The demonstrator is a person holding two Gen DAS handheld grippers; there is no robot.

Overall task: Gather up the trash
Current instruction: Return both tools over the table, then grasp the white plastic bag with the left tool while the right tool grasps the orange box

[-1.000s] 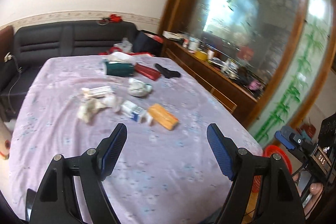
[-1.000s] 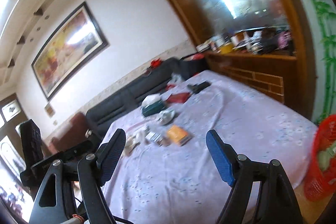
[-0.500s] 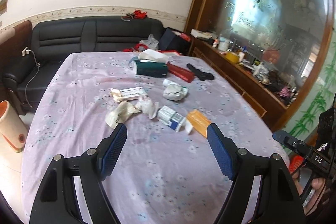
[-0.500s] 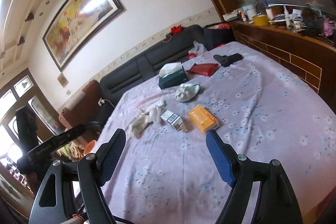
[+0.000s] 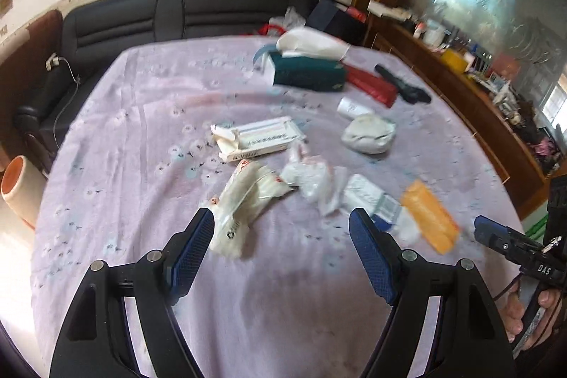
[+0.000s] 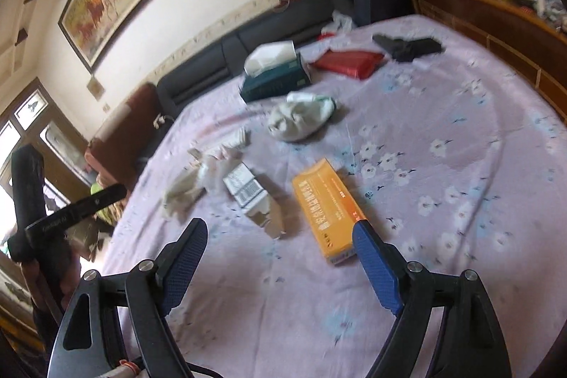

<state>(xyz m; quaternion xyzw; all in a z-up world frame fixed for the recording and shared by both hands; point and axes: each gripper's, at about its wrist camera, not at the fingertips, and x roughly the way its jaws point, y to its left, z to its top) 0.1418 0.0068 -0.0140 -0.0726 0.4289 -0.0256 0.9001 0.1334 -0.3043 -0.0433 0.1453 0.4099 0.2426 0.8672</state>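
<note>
Trash lies on a table under a lilac flowered cloth (image 5: 149, 137). An orange box (image 6: 324, 209) (image 5: 428, 216), a small white and blue box (image 6: 248, 192) (image 5: 372, 201), crumpled white wrappers (image 5: 244, 197) (image 6: 184, 188), a flat white carton (image 5: 258, 139) and a grey-white wad (image 5: 368, 133) (image 6: 297, 117) lie there. My left gripper (image 5: 281, 231) is open and empty, just short of the wrappers. My right gripper (image 6: 280, 241) is open and empty, just short of the orange box.
A dark green tissue box (image 5: 308, 73) (image 6: 276, 80), a red pouch (image 6: 349, 62) and a black object (image 6: 407, 46) lie at the table's far side. A dark sofa (image 5: 184, 9) stands behind. A wooden cabinet (image 5: 478, 101) runs along the right. An orange-rimmed bin (image 5: 17, 186) stands left.
Both grippers have moved forward and lower toward the trash, which now looks larger and closer. Both stayed open.
</note>
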